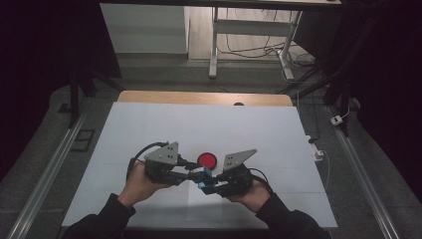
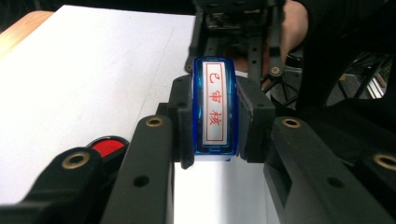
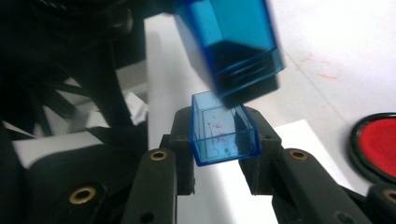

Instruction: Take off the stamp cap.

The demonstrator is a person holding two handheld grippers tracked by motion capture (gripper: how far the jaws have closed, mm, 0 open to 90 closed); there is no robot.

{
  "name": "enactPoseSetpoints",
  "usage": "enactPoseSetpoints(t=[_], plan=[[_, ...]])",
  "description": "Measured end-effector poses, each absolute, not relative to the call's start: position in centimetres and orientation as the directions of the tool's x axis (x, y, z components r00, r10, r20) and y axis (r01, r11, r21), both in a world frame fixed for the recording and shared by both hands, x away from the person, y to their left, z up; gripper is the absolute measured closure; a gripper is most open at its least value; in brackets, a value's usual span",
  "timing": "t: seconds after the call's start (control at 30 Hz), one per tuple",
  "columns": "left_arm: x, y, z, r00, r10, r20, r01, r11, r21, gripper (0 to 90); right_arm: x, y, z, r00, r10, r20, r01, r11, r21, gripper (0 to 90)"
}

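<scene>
A blue stamp (image 2: 215, 100) with a white label and red characters is clamped between the jaws of my left gripper (image 2: 215, 122), which is shut on it. My right gripper (image 3: 224, 142) is shut on the stamp's clear blue cap (image 3: 223, 135), whose open mouth faces up. The stamp's body (image 3: 233, 46) hangs tilted just over that mouth; I cannot tell whether they touch. In the high view both grippers, left (image 1: 193, 175) and right (image 1: 209, 183), meet at the blue stamp (image 1: 202, 175) near the table's front. A round red ink pad (image 1: 207, 160) lies just beyond them.
A white sheet (image 1: 199, 124) covers the table, and a wooden edge (image 1: 204, 97) shows at its far side. The red ink pad (image 3: 379, 143) (image 2: 108, 145) lies close to both grippers. Desk legs and cables (image 1: 249, 47) stand on the floor beyond.
</scene>
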State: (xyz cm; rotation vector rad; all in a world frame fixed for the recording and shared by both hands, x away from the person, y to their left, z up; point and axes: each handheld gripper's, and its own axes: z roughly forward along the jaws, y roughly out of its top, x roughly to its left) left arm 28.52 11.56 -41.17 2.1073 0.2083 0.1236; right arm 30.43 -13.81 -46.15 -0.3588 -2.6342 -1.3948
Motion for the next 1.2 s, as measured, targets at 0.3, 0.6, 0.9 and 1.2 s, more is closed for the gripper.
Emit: enactPoseSetpoints(t=[0.3,0.6,0.9,1.2], plan=[[28.7,11.6,-41.3,0.972,0.235,-0.003,0.129,-0.521,0.844,70.2,29.8,-14.4,-45.9,-0.971,0.179,0.156,0.231,0.558,0.797,68.6],[29.0,11.7,-41.5,0.962,0.273,-0.031,0.176,-0.524,0.833,70.1,29.0,-15.1,-45.5,-0.966,0.235,0.109,0.227,0.566,0.792,68.5],[29.2,11.5,-41.8,0.951,0.309,-0.029,0.201,-0.540,0.818,70.1,28.5,-16.6,-45.0,-0.956,0.276,0.103,0.245,0.548,0.800,68.5],[29.4,11.4,-42.1,0.936,0.349,-0.049,0.247,-0.549,0.798,70.1,27.7,-18.2,-44.5,-0.944,0.317,0.096,0.261,0.531,0.806,68.5]])
